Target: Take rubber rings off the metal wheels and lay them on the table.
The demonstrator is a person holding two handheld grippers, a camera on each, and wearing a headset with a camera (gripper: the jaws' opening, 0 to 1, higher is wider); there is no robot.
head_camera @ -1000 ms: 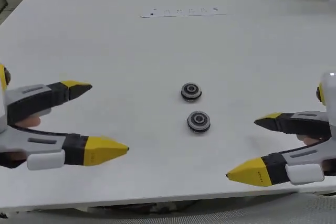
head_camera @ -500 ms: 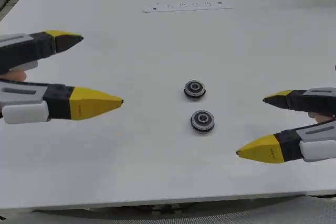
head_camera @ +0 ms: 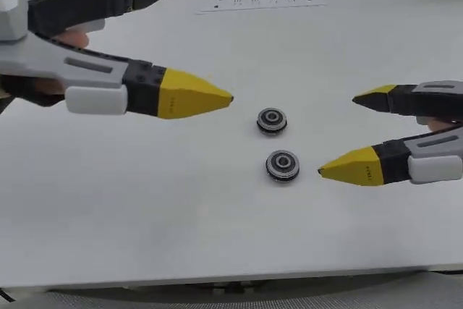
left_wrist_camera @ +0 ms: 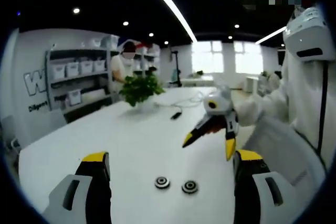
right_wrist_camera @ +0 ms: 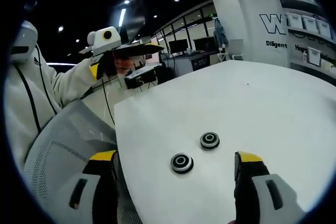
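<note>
Wheels lie flat mid-way across the table (head_camera: 181,215), rubber rings (head_camera: 269,167) not yet off: the far wheel (head_camera: 272,121) just at 11 o'clock of the near wheel (head_camera: 282,166). The right gripper (head_camera: 337,135), jaws apart, sits low at 3 o'clock, likely to pin one. The left gripper (head_camera: 201,45), jaws wide apart, hangs raised at 10 o'clock, probably to peel.

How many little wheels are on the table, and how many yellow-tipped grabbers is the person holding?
Rubber-ringed metal wheels: 2, the far wheel and the near wheel
Hand-held grippers: 2, the left hand-held gripper and the right hand-held gripper, both open
Total: 4
</note>
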